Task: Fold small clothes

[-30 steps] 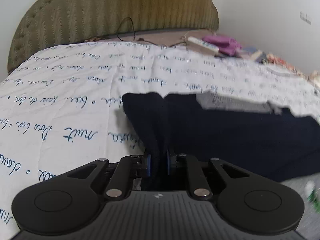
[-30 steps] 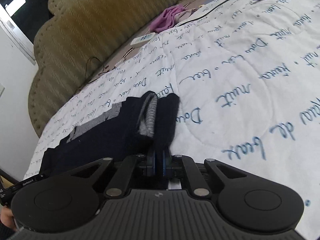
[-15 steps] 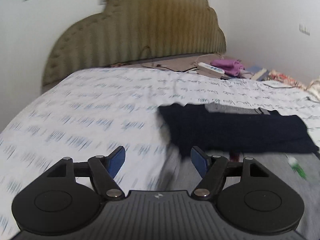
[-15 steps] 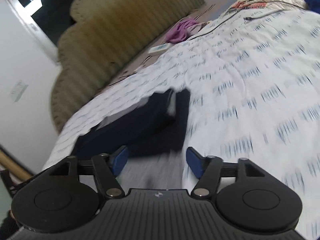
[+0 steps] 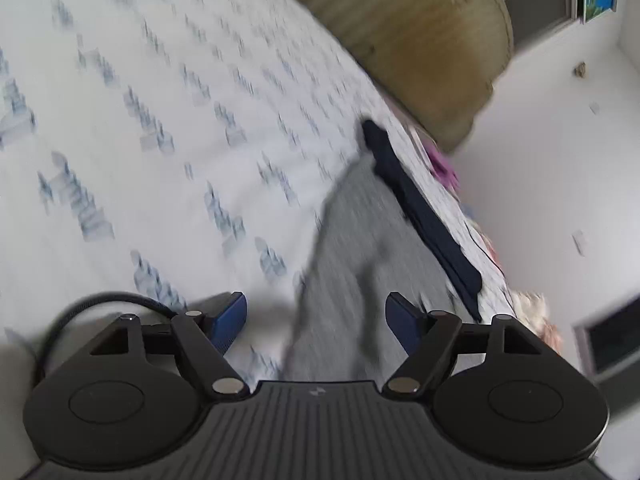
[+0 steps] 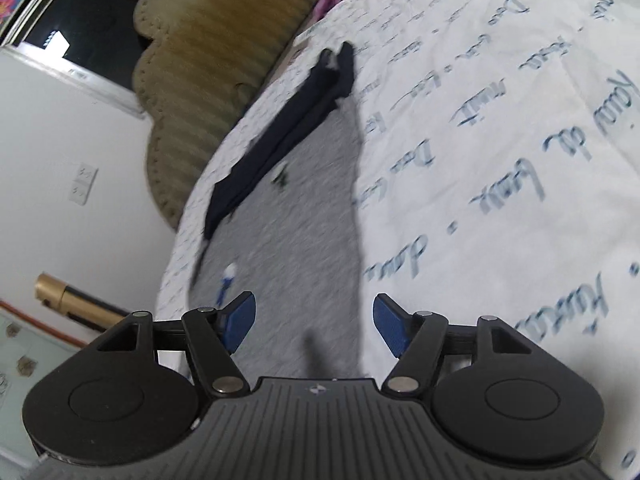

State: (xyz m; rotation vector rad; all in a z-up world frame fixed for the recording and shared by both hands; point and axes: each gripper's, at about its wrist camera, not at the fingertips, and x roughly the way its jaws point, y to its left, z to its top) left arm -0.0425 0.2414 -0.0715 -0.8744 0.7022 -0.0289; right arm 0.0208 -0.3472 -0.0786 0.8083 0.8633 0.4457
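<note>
A second ago both tongs pinched the dark navy garment; now the left tongs (image 5: 316, 316) are opening with nothing gripped, and the right tongs (image 6: 314, 326) stand wide and empty. The navy garment (image 6: 280, 136) lies folded near the bed's (image 6: 500, 160) headboard (image 6: 224, 40) edge, beyond a grey garment (image 6: 304, 248).

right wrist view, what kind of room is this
Most likely a bedroom: a white quilt printed with blue script covers a bed, a padded olive headboard stands behind it, and a dark folded garment lies on a grey one.
</note>
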